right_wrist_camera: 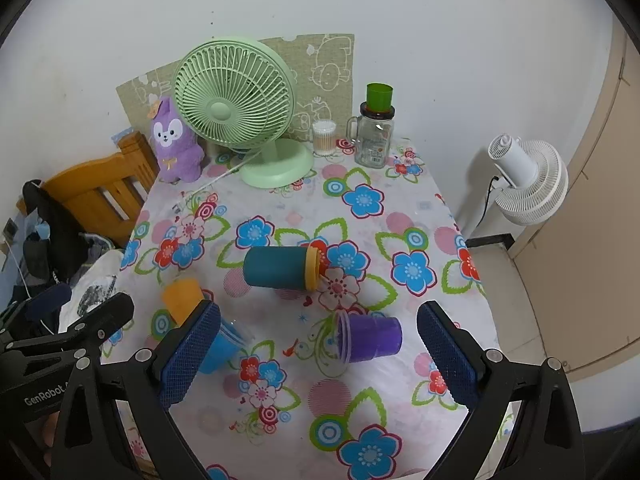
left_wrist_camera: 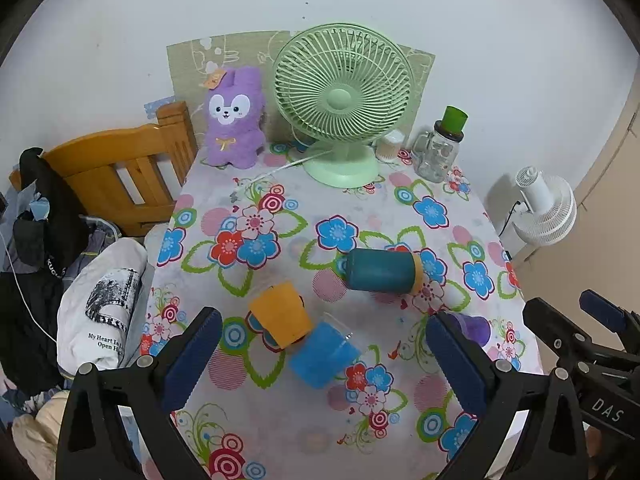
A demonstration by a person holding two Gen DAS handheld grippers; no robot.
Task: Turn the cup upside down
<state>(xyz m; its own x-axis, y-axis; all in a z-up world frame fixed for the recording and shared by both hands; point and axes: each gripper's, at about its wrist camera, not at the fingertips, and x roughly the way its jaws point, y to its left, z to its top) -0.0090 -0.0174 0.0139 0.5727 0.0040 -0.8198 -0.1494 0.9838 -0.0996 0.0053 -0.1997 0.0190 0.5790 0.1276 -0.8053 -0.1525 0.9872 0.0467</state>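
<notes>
Several cups lie on their sides on the floral tablecloth. A teal cup with a yellow rim lies mid-table. An orange cup and a blue cup lie touching at the left. A purple cup lies at the right. My left gripper is open above the blue cup. My right gripper is open, near the purple cup. Both are empty.
A green desk fan, a purple plush toy, a cotton-swab jar and a glass jar with a green lid stand at the table's far edge. A wooden chair and clothes are left; a white fan is right.
</notes>
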